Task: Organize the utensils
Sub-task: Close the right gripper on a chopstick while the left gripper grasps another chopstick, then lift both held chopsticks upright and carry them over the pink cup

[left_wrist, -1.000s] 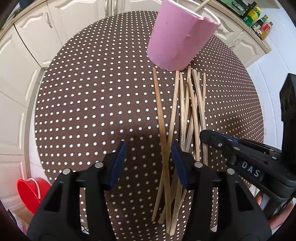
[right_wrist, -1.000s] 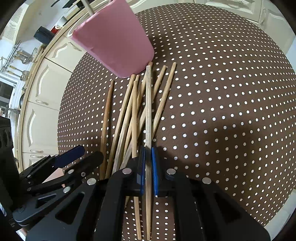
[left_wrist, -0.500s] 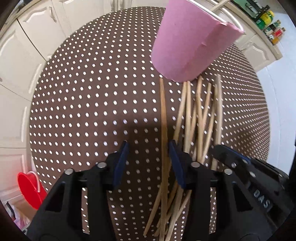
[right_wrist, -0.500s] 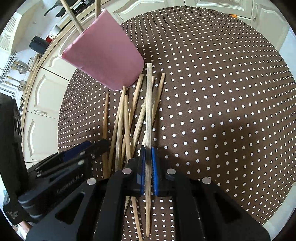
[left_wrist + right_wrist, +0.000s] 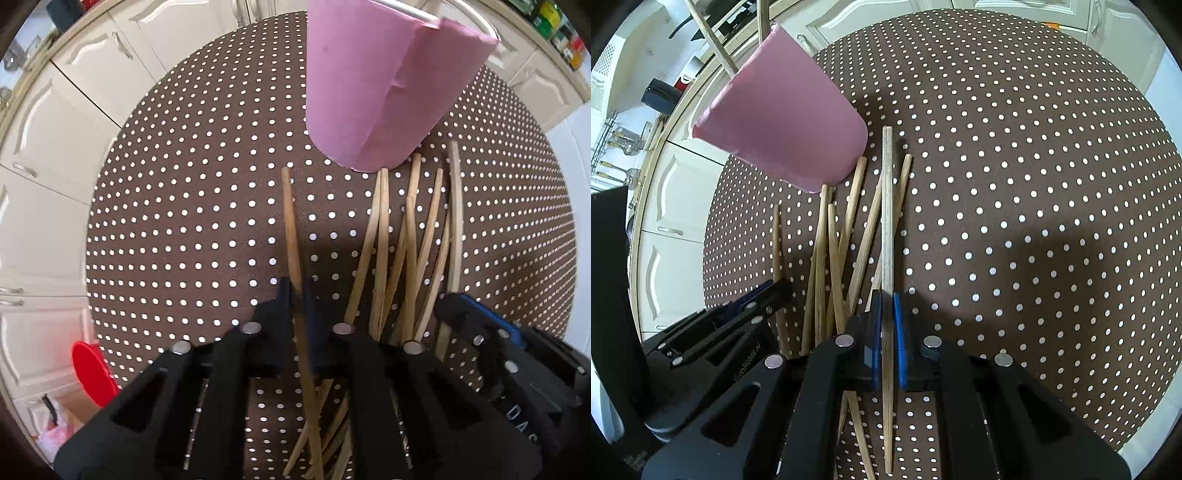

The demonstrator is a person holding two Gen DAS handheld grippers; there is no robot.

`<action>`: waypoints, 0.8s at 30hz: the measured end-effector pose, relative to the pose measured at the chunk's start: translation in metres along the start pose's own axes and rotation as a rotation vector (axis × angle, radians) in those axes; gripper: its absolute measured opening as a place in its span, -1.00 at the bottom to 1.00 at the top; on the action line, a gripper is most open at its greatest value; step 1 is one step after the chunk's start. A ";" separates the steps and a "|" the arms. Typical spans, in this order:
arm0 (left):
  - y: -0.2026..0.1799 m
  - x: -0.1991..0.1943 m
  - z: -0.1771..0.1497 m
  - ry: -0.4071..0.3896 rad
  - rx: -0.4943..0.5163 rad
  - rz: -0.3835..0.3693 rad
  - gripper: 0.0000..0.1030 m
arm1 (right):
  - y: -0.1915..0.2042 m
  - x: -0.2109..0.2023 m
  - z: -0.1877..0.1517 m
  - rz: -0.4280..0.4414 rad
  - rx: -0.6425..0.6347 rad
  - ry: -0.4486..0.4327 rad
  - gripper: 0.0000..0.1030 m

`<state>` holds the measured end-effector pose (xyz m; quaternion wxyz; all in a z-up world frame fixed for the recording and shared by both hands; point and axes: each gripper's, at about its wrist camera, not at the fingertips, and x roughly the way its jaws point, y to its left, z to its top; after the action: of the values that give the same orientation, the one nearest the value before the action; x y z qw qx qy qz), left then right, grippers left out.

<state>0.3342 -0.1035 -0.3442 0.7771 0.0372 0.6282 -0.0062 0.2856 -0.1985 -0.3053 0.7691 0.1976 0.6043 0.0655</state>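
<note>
Dotted brown worktop [image 5: 177, 229] carried loose chopsticks [image 5: 384, 251] below the pink cup [image 5: 376, 85]. Our left gripper [image 5: 300, 295] clenched the outlying stick [image 5: 290, 221]; right gripper [image 5: 886, 317] clamped another [image 5: 887, 206]. We judged slow, straight lifts best.

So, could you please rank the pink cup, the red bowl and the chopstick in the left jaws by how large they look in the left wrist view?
1. pink cup, clearly largest.
2. chopstick in the left jaws: longer than the bowl but far thinner.
3. red bowl: smallest, though partly hidden and farther off, so its placing is unsure.
</note>
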 end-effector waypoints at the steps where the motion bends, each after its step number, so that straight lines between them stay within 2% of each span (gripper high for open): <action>1: -0.001 -0.001 0.000 0.003 -0.003 -0.001 -0.87 | 0.000 -0.002 0.002 0.001 0.000 -0.004 -0.89; 6: 0.009 -0.007 -0.006 0.018 -0.046 -0.027 -0.87 | -0.005 -0.012 0.005 0.004 0.022 -0.029 -0.89; 10: 0.029 -0.021 -0.015 -0.012 -0.071 -0.037 -0.87 | -0.007 -0.027 0.006 0.014 0.028 -0.076 -0.89; 21: 0.045 -0.080 -0.024 -0.156 -0.106 -0.068 -0.87 | -0.010 -0.073 0.006 0.040 0.013 -0.199 -0.89; 24: 0.064 -0.092 -0.029 -0.201 -0.113 -0.072 -0.87 | -0.011 -0.083 0.000 0.047 0.010 -0.225 -0.89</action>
<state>0.2898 -0.0408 -0.2568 0.8363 -0.0298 0.5474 -0.0025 0.2624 -0.2369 -0.2349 0.8294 0.2216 0.5096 0.0579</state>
